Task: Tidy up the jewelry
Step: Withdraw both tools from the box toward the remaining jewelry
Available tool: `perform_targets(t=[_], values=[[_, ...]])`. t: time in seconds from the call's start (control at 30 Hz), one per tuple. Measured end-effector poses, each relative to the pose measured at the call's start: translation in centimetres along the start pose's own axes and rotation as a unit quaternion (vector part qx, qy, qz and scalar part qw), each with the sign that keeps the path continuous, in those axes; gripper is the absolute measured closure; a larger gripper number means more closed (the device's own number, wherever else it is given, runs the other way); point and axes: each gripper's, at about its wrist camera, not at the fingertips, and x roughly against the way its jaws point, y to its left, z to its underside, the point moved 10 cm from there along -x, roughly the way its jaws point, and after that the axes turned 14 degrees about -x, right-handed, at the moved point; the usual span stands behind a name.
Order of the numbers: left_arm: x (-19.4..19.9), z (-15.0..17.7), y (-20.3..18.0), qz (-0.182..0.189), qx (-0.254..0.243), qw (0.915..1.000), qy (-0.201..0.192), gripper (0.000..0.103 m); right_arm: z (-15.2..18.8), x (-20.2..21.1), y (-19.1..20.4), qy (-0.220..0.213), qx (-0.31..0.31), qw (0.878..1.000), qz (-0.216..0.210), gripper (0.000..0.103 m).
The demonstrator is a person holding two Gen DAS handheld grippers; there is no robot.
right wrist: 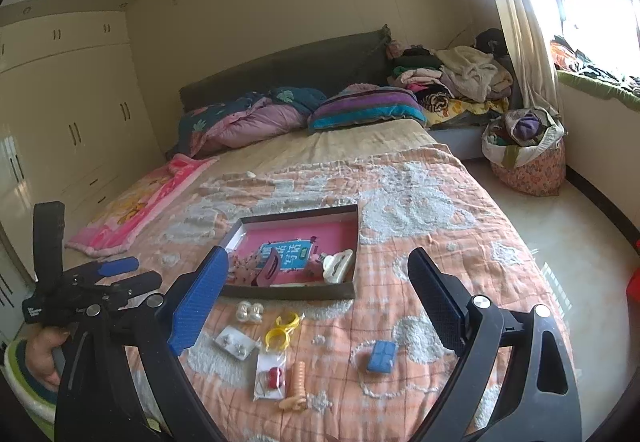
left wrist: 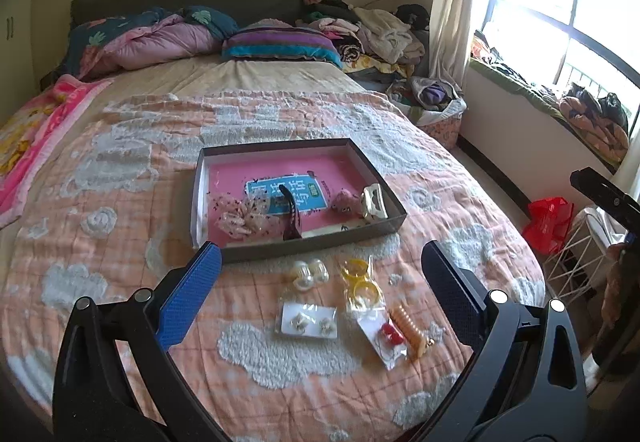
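We hold both grippers back above the near edge of the bed (left wrist: 120, 170), so the whole spread of jewelry shows before we pick. The left gripper (left wrist: 320, 282) has its fingers spread wide with nothing between them; the right gripper (right wrist: 318, 282) is likewise released and empty. The box (left wrist: 394, 224) lies flat in the middle of the quilt, open side up, which makes it the natural collecting place; in it already sit a lace scrunchie (left wrist: 244, 218), a dark hair clip (left wrist: 292, 218), something pink and a pale claw clip (left wrist: 374, 204) in the right corner. Outside it, just beside its near wall, the loose pieces lie close together: two pearl clips (left wrist: 310, 272), yellow rings in a bag (left wrist: 358, 282), an earring card (left wrist: 310, 324), a packet with a red piece (left wrist: 384, 336) and an orange coil (left wrist: 410, 330). A blue case (right wrist: 380, 356) lies apart to the right, seen only by the right camera. The small bags look slippery and flat, so we would probably pinch them by an edge.
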Motion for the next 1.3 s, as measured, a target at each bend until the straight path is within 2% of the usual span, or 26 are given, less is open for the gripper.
perform_targets(t=[0.27,0.77,1.07,1.3], values=[[0.4,1.8,-0.5,0.000,-0.006,0.9999,0.015,0.009,2.1,0.3,0.2,0.024,0.018,1.000,0.001,0.012],[-0.8,6.5,-2.3,0.008,-0.025,0.9978,0.061,0.009,8.8,-2.1,-0.4,0.098,0.043,0.994,0.013,0.012],[-1.7,8.6,-4.3,0.024,-0.047,0.9951,0.084,0.009,11.4,-2.7,-1.1,0.128,0.051,0.990,0.015,0.012],[-2.9,10.1,-5.5,0.038,-0.049,0.9926,0.104,0.009,14.6,-3.4,-2.9,0.169,0.059,0.983,0.030,0.012]])
